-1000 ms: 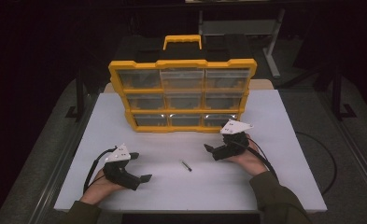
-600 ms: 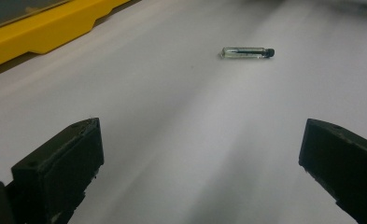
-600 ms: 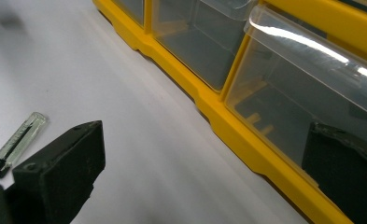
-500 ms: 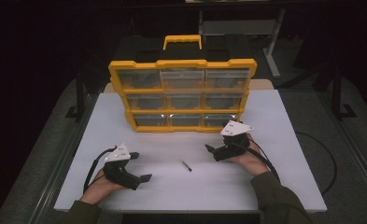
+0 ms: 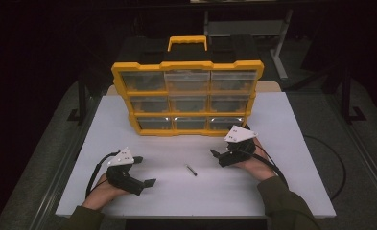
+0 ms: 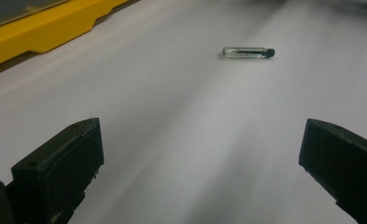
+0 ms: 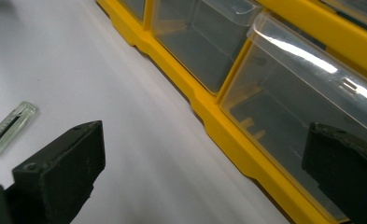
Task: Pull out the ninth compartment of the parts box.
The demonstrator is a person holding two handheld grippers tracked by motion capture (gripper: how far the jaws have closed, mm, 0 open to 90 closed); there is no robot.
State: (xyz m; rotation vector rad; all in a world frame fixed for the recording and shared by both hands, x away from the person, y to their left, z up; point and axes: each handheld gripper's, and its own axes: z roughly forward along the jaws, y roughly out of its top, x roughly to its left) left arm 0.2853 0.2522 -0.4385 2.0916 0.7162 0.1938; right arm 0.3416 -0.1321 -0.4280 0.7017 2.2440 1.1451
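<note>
We have both tools resting low on the white desk (image 5: 291, 143), each with its jaws spread wide and nothing between them. The small glass vial (image 5: 191, 169) lies flat on the bare desk between the left tool (image 5: 145, 175) and the right tool (image 5: 218, 155), apart from both and well in front of the yellow organizer (image 5: 186, 98) that stands upright at the back. In the left gripper view the vial (image 6: 247, 52) sits ahead and a little off to one side; in the right gripper view it (image 7: 7, 128) lies at the edge, while those jaws look toward the clear drawers (image 7: 284, 107) of the bottom row.

What worries us is the pick itself. The vial is thin, round and smooth (it looks like glass with a dark cap), so a jaw touching one side first would likely roll it away or flick it across the desk. Closing too hard could crack it; closing near the cap end could let it pivot and slip out. All the drawers look shut, so one must be pulled before anything goes in.
</note>
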